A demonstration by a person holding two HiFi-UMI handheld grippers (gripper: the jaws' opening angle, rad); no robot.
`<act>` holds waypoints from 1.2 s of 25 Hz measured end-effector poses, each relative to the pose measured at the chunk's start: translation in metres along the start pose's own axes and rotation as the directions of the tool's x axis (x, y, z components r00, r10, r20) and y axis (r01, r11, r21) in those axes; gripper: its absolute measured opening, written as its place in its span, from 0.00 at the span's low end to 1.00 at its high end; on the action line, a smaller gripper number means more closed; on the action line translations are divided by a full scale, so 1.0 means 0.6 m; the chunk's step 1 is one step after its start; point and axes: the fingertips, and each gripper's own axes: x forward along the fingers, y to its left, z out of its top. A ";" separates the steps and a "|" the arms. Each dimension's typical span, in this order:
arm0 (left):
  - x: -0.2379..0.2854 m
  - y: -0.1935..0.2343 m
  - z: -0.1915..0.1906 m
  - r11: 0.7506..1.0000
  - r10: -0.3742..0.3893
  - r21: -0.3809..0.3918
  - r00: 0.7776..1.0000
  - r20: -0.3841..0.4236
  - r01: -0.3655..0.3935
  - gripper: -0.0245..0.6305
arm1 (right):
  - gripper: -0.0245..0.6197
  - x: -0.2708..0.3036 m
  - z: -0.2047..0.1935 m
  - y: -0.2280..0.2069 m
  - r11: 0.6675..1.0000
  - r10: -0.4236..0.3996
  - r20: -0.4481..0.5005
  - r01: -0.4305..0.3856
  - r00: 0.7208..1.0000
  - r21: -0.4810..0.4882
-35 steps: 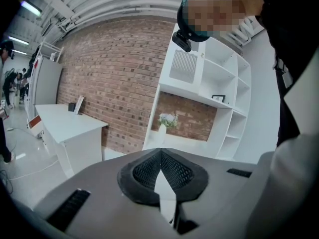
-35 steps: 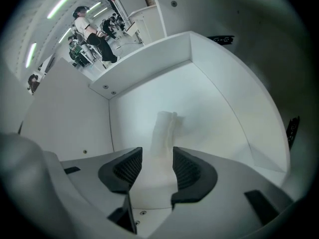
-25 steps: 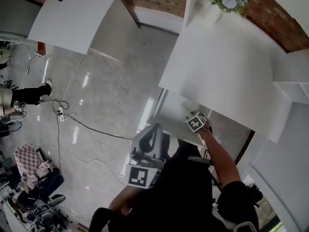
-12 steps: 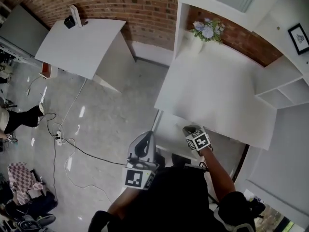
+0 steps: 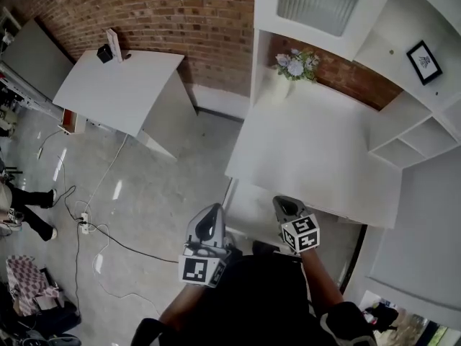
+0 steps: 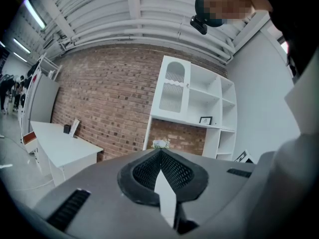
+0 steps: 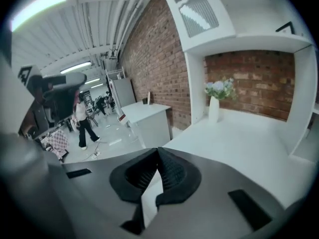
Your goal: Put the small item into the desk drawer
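Observation:
The white desk (image 5: 310,143) fills the middle right of the head view, and its open drawer (image 5: 248,209) juts out under the front edge. The small item shows in no view. My right gripper (image 5: 281,201) is up near the desk's front edge, above the drawer's right side. Its jaws have just been closing and now meet, with nothing between them (image 7: 158,149). My left gripper (image 5: 214,210) is held level to the left of the drawer, over the floor. It is shut and empty too (image 6: 160,151).
A vase of flowers (image 5: 292,67) stands at the desk's back edge, under a white shelf unit (image 5: 403,27). A second white table (image 5: 119,85) stands at the brick wall on the left. Cables (image 5: 94,229) trail over the glossy floor. A person's legs (image 5: 21,218) show at far left.
My right gripper has lifted up out of the drawer and drawn back toward the body. The left gripper has risen a little. The head view now takes in more of the shelves.

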 end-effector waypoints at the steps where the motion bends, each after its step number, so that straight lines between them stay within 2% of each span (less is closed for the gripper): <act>1: -0.002 -0.003 0.002 1.000 -0.005 0.003 1.000 0.004 0.005 0.07 | 0.06 -0.017 0.019 0.003 1.000 -0.021 0.043 0.021 0.999 0.003; 6: -0.009 -0.014 -0.006 1.000 -0.018 0.004 1.000 -0.007 0.018 0.07 | 0.06 -0.101 0.109 0.021 0.992 -0.124 0.242 0.128 0.962 -0.001; 11: -0.001 -0.027 -0.006 1.000 -0.030 -0.006 0.999 -0.011 0.030 0.07 | 0.06 -0.149 0.148 0.044 0.985 -0.163 0.335 0.174 0.928 -0.003; 16: 0.008 -0.027 -0.008 0.999 -0.040 0.001 0.999 -0.019 0.040 0.07 | 0.06 -0.149 0.148 0.059 0.992 -0.121 0.347 0.130 0.930 -0.003; 19: 0.009 -0.027 -0.011 0.999 -0.050 0.019 0.998 -0.024 0.050 0.07 | 0.06 -0.149 0.150 0.058 0.991 -0.125 0.347 0.132 0.930 0.002; 23: 0.010 -0.027 -0.003 0.999 -0.050 0.015 0.999 -0.008 0.050 0.07 | 0.06 -0.150 0.153 0.063 0.992 -0.125 0.350 0.128 0.928 0.014; 30: 0.005 -0.031 -0.016 0.999 -0.052 0.008 0.998 -0.024 0.053 0.07 | 0.06 -0.153 0.152 0.064 0.992 -0.124 0.353 0.126 0.927 0.016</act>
